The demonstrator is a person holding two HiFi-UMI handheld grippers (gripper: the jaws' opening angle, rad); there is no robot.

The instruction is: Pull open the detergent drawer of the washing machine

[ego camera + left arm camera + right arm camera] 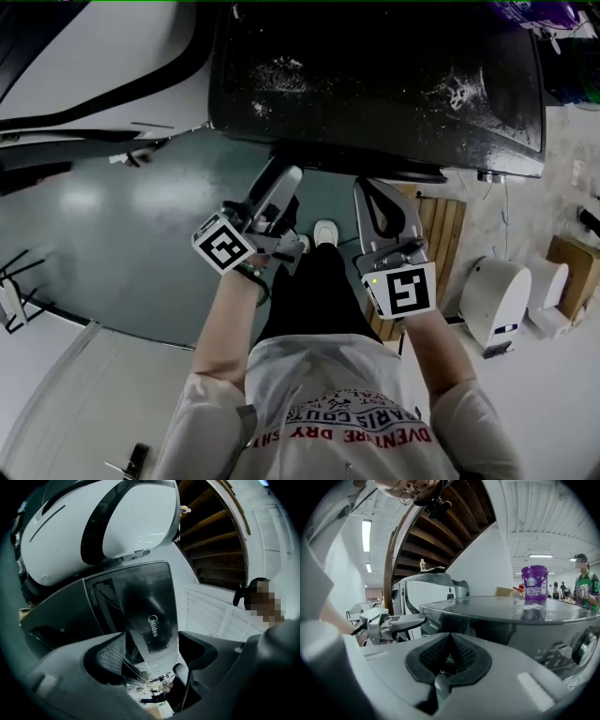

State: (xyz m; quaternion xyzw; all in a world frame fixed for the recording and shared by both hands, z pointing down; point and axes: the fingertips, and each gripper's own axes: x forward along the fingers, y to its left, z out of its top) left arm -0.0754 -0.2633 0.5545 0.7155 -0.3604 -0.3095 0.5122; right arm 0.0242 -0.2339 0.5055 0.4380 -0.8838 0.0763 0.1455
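Before the washing machine (375, 84), left tongs (152, 657) gape at its drawer (149, 609), seemingly lengthwise between them; right tongs (449, 654) closed.

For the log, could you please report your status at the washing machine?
Left gripper open, facing drawer, no grip yet. Right gripper shut, empty. Path to drawer clear.

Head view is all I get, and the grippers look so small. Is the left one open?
Observer: Yes, the left gripper has its jaws apart in its own view, holding nothing.
Operator: What's in front of it?
Observer: A glossy dark panel with a Midea logo shows through the gap; touching or not, I can't tell.
Operator: And the right one?
Observer: The right gripper is shut and empty, with the washing machine ahead of it.
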